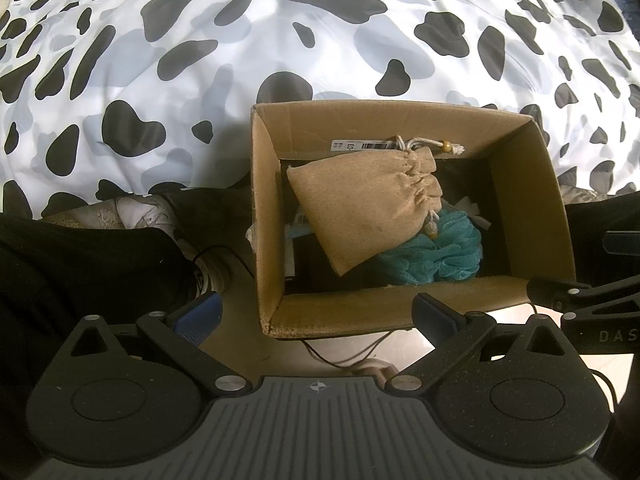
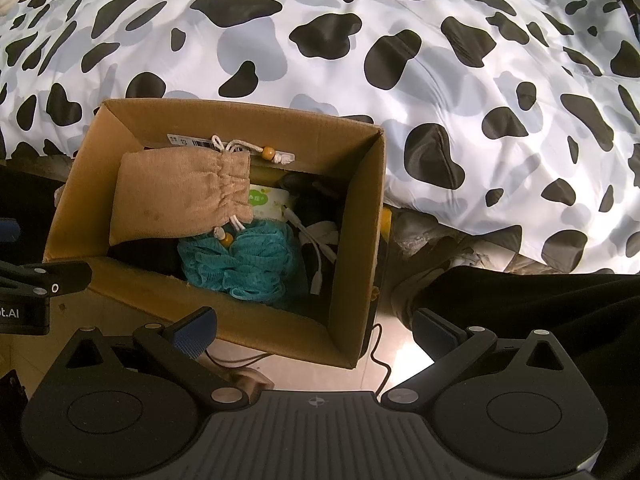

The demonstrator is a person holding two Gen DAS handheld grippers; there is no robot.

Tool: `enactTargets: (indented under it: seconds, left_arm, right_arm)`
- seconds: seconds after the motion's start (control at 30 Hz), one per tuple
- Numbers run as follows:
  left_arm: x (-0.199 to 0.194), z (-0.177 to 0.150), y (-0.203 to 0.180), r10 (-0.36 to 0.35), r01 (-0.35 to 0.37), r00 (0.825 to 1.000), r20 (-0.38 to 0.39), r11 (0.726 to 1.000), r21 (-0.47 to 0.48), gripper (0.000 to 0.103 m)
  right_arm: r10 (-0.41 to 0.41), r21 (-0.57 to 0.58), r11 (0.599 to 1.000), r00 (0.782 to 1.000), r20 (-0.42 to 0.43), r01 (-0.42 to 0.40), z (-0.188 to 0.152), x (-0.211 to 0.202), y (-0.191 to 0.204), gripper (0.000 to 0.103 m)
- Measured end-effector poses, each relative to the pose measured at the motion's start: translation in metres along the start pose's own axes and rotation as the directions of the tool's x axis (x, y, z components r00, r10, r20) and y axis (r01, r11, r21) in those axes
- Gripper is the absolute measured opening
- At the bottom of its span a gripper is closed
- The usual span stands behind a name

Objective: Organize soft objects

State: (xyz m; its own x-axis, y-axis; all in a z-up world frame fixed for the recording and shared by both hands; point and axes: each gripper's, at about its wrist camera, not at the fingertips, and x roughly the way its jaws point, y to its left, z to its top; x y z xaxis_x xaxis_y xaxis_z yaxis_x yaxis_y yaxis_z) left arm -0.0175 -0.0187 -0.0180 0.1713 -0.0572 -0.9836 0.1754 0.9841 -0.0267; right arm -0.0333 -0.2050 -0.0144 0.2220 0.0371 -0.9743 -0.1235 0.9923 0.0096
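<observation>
An open cardboard box stands on the floor against the bed; it also shows in the right wrist view. Inside lie a tan drawstring pouch and a teal mesh bath sponge, the pouch partly over the sponge. My left gripper is open and empty, just short of the box's near wall. My right gripper is open and empty above the box's near right corner. The right gripper's side shows at the left view's right edge.
A cow-print duvet covers the bed behind the box. White cables and a green-white packet lie in the box. Black cloth and shoes flank the box. Cords trail on the floor.
</observation>
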Motion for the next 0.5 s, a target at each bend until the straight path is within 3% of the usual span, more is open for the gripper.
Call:
enactTargets:
  seconds: [0.5]
  left_arm:
    - [0.0016, -0.0002, 0.0, 0.006, -0.006, 1.0, -0.004, 1.0, 0.001, 0.103]
  right_arm:
    - [-0.002, -0.004, 1.0, 1.0, -0.005, 0.002, 0.0, 0.0008, 0.0013, 0.103]
